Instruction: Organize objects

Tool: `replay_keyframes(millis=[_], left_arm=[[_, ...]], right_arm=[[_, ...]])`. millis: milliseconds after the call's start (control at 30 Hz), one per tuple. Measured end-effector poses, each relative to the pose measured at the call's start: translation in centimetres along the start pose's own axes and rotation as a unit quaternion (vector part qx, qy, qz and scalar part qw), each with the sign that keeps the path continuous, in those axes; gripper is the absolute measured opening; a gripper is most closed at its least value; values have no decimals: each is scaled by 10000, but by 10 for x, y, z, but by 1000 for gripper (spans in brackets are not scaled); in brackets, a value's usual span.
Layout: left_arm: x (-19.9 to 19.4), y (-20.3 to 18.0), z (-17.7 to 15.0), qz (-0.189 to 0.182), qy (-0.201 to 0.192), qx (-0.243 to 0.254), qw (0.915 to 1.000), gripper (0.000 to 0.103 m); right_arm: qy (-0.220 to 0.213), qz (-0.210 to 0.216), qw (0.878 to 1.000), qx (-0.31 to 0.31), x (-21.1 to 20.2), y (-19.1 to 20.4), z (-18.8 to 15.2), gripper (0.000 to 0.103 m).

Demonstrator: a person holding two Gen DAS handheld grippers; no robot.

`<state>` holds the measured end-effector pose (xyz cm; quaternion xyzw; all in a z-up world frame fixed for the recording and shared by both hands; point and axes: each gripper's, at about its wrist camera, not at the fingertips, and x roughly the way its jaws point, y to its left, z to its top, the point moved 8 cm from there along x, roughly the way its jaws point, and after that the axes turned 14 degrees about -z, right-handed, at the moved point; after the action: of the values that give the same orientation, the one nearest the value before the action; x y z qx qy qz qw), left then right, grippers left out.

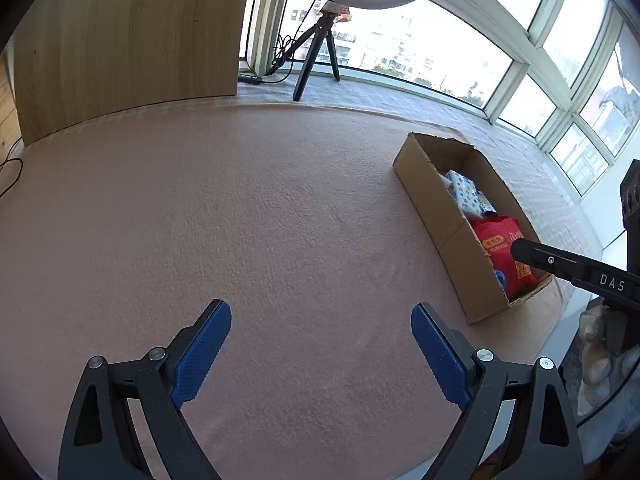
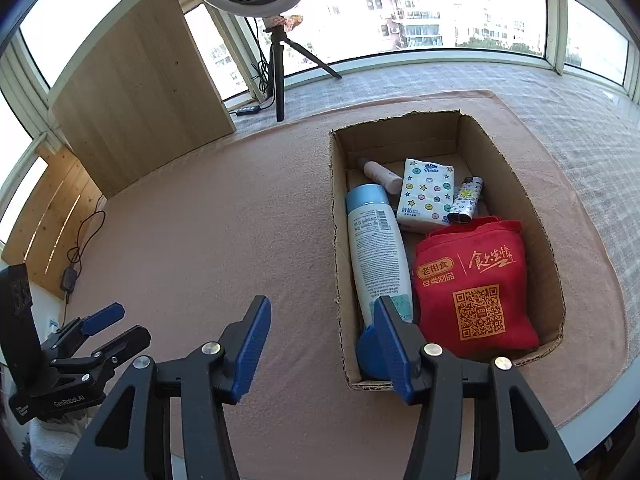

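Both your hand-held grippers, left [image 1: 321, 354] and right [image 2: 320, 350], gape empty; cardboard box [image 2: 516, 184] at 1 o'clock looks fully packed.

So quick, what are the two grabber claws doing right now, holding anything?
Left gripper: open, holding nothing, over the pink cloth.
Right gripper: open, holding nothing, at the cardboard box's near edge.

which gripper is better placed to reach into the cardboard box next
Right. The right gripper hangs open at the cardboard box, one finger over the white bottle. The left gripper is open over bare pink cloth, off to the side.
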<state>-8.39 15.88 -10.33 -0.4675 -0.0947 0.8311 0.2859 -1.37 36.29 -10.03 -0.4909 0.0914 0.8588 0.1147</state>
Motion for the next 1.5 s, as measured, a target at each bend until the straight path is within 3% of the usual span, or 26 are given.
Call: replay_keyframes(millis=[133, 533, 1033, 1500], left_arm=[[-19, 19, 0, 164, -92, -103, 9998, 99], [-71, 81, -1, 619, -222, -678, 9955, 102], [-116, 126, -8, 1289, -196, -414, 9906, 102], [-125, 161, -20, 1183, -76, -808, 9897, 102]], right_arm=[[-47, -67, 9999, -101, 0, 23, -2, 63], [-108, 68, 9983, -563, -4, 104, -14, 64], [-219, 118, 9975, -667, -8, 157, -15, 64], [-169, 133, 9969, -756, -6, 194, -22, 64]])
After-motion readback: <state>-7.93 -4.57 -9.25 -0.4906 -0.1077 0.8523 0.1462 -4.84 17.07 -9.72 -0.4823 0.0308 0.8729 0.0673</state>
